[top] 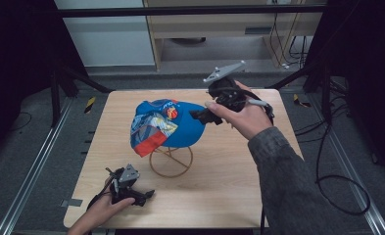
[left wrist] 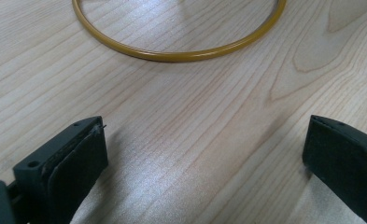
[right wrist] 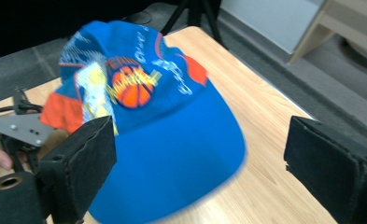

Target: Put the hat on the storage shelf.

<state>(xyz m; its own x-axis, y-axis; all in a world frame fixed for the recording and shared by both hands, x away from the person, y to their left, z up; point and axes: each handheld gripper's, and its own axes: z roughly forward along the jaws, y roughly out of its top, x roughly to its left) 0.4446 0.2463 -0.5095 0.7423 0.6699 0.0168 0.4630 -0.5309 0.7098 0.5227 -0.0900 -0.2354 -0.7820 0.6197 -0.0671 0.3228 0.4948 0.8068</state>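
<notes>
A blue cap with a basketball print and an orange-edged panel sits on a gold wire stand in the middle of the wooden table. My right gripper hovers at the cap's right side, jaws open and apart from the fabric. In the right gripper view the cap lies just beyond that gripper, brim nearest. My left gripper rests on the table at the front left, open. In the left gripper view, bare wood lies between that gripper's jaws, and the stand's ring is ahead.
Dark frame legs stand beside the table's back corners. Cables trail over the floor at the right. A pale wooden cabinet is behind the table. The front right of the tabletop is bare wood.
</notes>
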